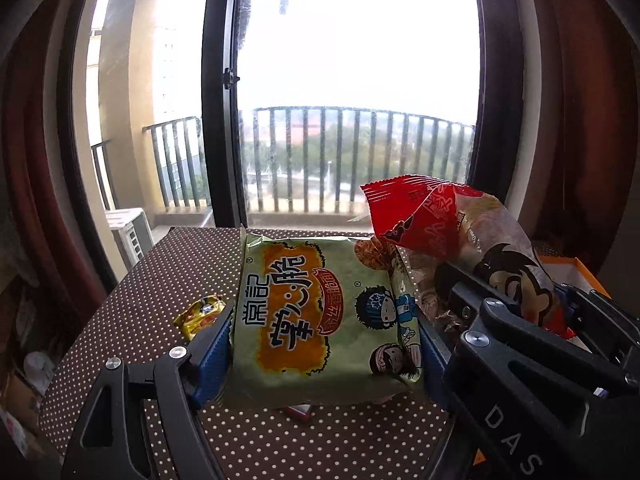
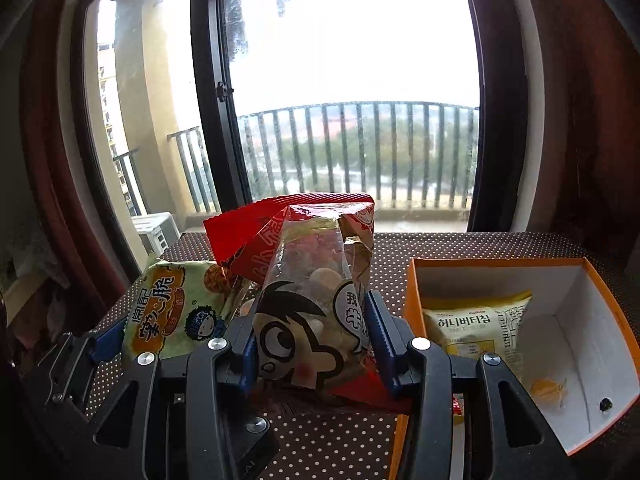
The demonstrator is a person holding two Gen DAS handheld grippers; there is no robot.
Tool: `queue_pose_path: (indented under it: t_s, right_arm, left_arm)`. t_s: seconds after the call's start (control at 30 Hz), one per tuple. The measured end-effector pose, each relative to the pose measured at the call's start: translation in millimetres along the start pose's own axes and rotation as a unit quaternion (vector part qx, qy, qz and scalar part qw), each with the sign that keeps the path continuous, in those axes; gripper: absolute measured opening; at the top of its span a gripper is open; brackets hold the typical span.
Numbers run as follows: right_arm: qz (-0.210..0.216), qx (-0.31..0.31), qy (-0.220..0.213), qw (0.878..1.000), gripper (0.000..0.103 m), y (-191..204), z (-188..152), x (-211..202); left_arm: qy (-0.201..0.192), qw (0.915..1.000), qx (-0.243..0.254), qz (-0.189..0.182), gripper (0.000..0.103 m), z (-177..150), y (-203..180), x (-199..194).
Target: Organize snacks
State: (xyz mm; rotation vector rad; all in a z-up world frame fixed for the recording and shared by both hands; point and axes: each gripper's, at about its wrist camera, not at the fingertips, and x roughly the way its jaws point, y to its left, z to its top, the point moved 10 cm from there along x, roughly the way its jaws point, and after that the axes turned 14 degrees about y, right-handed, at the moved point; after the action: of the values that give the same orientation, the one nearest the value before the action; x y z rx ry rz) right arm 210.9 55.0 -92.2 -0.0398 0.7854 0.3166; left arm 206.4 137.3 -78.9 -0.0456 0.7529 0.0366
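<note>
My left gripper (image 1: 326, 332) is shut on a green noodle-snack packet (image 1: 320, 320), held just above the dotted table; the packet also shows in the right wrist view (image 2: 176, 312). My right gripper (image 2: 312, 332) is shut on a red-topped snack bag with a cartoon boy (image 2: 308, 300), held upright; the bag also shows in the left wrist view (image 1: 460, 240). The right gripper's black body (image 1: 540, 360) sits close to the right of the green packet. An orange box (image 2: 600, 280) with a white inside stands at the right and holds a yellow snack pack (image 2: 476, 324) and a small yellow candy (image 2: 546, 388).
A small yellow wrapped snack (image 1: 202, 314) lies on the brown dotted tablecloth (image 1: 160, 272) left of the left gripper. A small red item (image 1: 298, 412) lies under the green packet. The table's far edge meets a balcony window; dark red curtains hang on both sides.
</note>
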Motion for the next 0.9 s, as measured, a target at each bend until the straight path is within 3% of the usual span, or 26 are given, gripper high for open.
queue_pose_path:
  t_s: [0.9]
  right_arm:
    - [-0.045,0.089,-0.035,0.994,0.05,-109.2,-4.5,-32.6]
  left_arm:
    - [-0.007,0.9926,0.098,-0.07,0.08,17.3,-83.9,27.9]
